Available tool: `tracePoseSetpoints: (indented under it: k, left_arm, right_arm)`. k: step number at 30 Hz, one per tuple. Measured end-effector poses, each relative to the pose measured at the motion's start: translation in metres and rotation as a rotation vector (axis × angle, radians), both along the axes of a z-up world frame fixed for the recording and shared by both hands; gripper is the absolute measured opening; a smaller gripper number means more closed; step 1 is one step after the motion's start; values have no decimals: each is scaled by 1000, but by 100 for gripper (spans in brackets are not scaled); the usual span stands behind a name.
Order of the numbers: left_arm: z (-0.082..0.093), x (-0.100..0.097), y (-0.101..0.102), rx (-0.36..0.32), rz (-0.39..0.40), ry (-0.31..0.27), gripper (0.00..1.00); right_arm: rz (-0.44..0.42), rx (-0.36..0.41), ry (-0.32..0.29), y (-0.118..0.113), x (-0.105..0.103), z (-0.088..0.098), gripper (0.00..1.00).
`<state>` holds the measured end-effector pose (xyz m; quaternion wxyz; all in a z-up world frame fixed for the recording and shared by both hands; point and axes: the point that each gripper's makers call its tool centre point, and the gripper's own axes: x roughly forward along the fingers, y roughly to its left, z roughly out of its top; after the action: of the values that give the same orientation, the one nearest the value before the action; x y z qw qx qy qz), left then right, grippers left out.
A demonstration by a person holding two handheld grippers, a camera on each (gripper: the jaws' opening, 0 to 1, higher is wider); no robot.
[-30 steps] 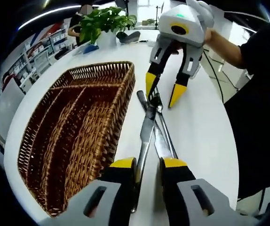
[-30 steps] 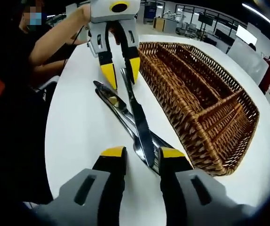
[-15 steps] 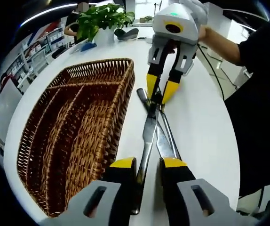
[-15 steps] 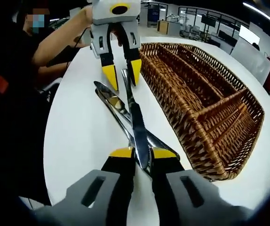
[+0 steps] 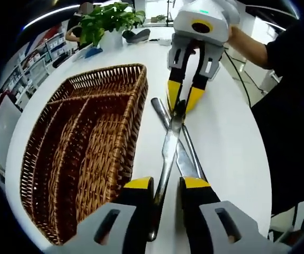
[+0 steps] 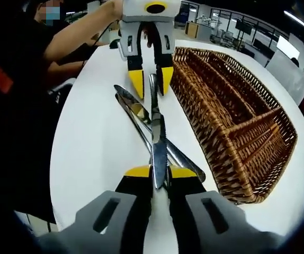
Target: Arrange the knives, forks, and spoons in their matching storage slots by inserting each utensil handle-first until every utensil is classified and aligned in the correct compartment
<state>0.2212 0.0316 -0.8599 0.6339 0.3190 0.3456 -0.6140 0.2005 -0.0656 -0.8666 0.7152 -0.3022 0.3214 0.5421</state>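
Observation:
A table knife [image 6: 159, 151] lies in line between the two grippers over the white table [image 6: 94, 153]. My right gripper [image 6: 160, 172] is shut on its blade end, and appears again at the top of the left gripper view [image 5: 182, 98]. My left gripper [image 5: 167, 182] is open, its jaws on either side of the knife's handle [image 5: 161, 185] without pinching it; it stands at the far end of the right gripper view [image 6: 151, 82]. Two more steel utensils [image 6: 133, 108] lie crossed under the knife [image 5: 188, 153]. The wicker basket [image 5: 137, 116] with long slots sits beside them [image 6: 194, 100].
A potted plant [image 5: 107, 18] stands at the table's far end past the basket. A person's arm [image 5: 247, 45] holds the right gripper, and their dark-clothed body [image 6: 14, 106] borders the table. Bare tabletop [image 5: 226, 137] lies beside the utensils.
The right gripper's jaws have come together on the knife blade. The knife has swung to run straight between the grippers. The left gripper stays open around the handle.

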Motion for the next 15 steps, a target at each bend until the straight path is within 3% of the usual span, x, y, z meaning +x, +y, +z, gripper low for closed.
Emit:
tracePoseSetpoints:
  k: [15]
  left_arm:
    - [-11, -2, -4, 63, -174, -25, 17]
  right_arm:
    - [3, 10, -27, 2, -3, 20, 8]
